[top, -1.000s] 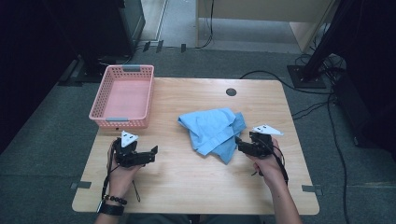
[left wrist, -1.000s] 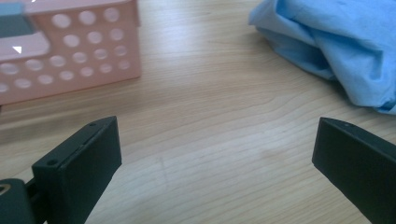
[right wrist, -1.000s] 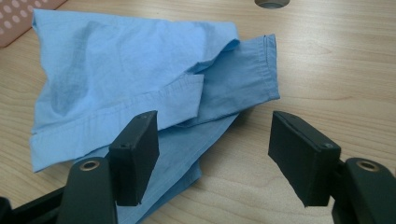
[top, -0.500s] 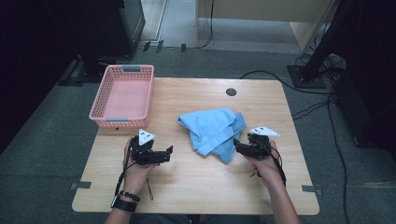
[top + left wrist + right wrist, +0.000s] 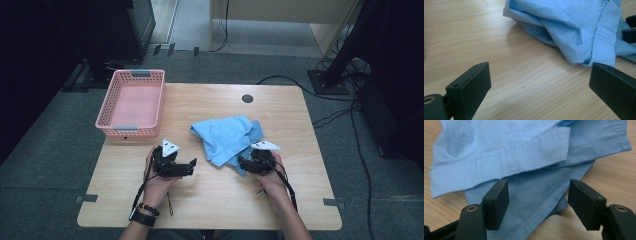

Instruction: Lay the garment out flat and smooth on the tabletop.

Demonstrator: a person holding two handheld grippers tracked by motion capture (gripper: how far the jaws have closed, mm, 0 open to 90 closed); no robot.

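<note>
Blue shirt (image 5: 227,140) lies crumpled mid-table (image 5: 280,100), right of the pink basket (image 5: 131,102). Left gripper (image 5: 192,165) – jaws spread wide, nothing between, just short of the cloth. Right gripper (image 5: 241,162) – jaws spread, straddling the shirt's near edge, pads not pressing it.

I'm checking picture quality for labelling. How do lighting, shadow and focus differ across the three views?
High view: the table is evenly lit, its surroundings dark, edges slightly soft. Left gripper view: the blue shirt is sharp and casts a soft shadow on the wood; the near jaws blur a little. Right gripper view: the shirt's hem stitching is crisp, with deep shade under the folds.
</note>
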